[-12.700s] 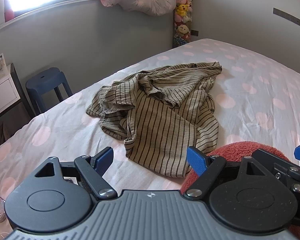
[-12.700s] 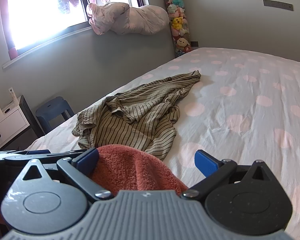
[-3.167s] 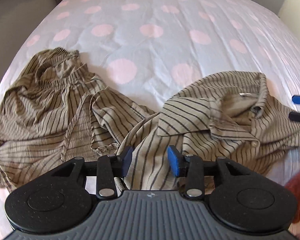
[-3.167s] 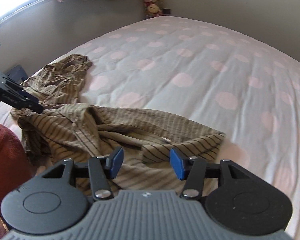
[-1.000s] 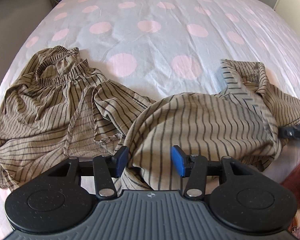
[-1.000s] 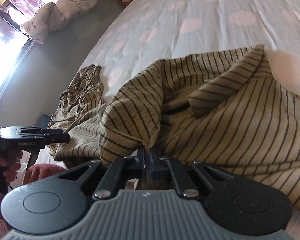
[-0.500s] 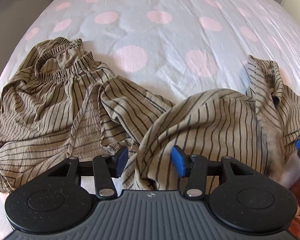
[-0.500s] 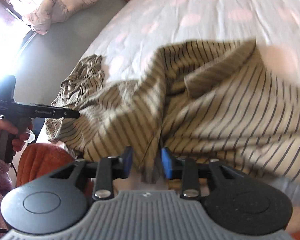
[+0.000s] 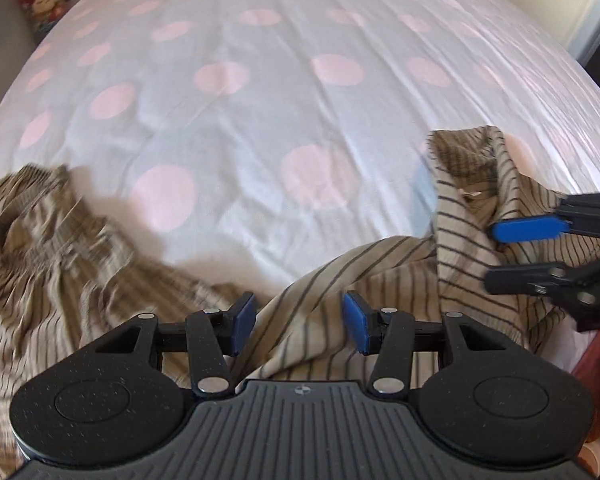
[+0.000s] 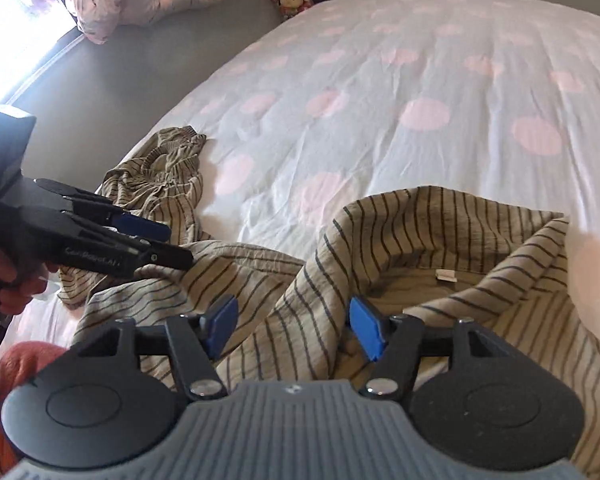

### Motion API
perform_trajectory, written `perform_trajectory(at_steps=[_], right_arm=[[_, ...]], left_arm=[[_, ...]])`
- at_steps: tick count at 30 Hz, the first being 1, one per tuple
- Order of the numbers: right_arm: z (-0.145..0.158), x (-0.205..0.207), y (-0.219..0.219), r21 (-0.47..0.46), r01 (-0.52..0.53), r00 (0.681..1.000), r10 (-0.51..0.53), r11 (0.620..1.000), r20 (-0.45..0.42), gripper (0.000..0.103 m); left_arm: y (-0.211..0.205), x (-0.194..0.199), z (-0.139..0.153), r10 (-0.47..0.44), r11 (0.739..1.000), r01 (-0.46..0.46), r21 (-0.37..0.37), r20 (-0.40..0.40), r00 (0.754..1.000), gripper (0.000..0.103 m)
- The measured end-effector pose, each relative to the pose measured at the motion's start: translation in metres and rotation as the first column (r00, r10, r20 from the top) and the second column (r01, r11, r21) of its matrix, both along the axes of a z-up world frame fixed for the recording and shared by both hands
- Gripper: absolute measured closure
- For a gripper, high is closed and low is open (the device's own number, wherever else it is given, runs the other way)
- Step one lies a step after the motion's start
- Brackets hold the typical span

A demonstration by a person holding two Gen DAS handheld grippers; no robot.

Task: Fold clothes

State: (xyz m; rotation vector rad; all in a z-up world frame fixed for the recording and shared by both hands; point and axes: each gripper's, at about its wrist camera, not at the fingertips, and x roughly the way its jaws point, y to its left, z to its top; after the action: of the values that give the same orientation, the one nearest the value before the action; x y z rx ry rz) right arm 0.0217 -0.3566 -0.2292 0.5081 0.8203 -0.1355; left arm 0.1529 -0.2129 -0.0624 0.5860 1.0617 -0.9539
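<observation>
**Letting go of the shirt, before the real folding**

I judge that I am at the spreading step: the striped shirt (image 10: 440, 264) lies crumpled on the near part of the bed (image 10: 380, 80), with its collar and small white label turned up, and it is not flat yet. The striped trousers (image 10: 160, 176) lie bunched further to the left, near the edge of the bed, and touch the shirt's cloth.

My right gripper (image 10: 292, 326) is opening its jaws now. A ridge of the shirt stands between them, but the pads do not press on it. My left gripper (image 9: 298, 326) has its jaws apart, with a fold of shirt rising between them, and I see no pinch there either.

For the next move, I think each gripper must find a clear edge of the shirt, perhaps a shoulder or the hem, and close on one layer only. Then I can pull it flat, away from the trousers.
</observation>
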Motion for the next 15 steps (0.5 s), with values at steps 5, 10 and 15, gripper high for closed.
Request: perform_trajectory(at_steps=[5,10,15], right_arm=[[-0.014,0.008,-0.019,0.086,-0.016,1.0,0.014,0.996,0.025,0.093],[-0.01,-0.021,-0.041,0.184,-0.012,0.991,-0.013,0.983,0.136,0.099],[0.001,-0.053,-0.051,0.208,-0.056,0.971,0.005,0.977,0.239,0.099]], left_arm=[[-0.023,-0.01,-0.004,-0.149,0.989,0.149,-0.005,0.042,0.988,0.057],[-0.041,-0.028,-0.009,-0.333,0.943,0.333,0.0,0.055,0.941,0.057],[-0.058,-0.053,-0.011,-0.513,0.858,0.513,0.019,0.066,0.856,0.057]])
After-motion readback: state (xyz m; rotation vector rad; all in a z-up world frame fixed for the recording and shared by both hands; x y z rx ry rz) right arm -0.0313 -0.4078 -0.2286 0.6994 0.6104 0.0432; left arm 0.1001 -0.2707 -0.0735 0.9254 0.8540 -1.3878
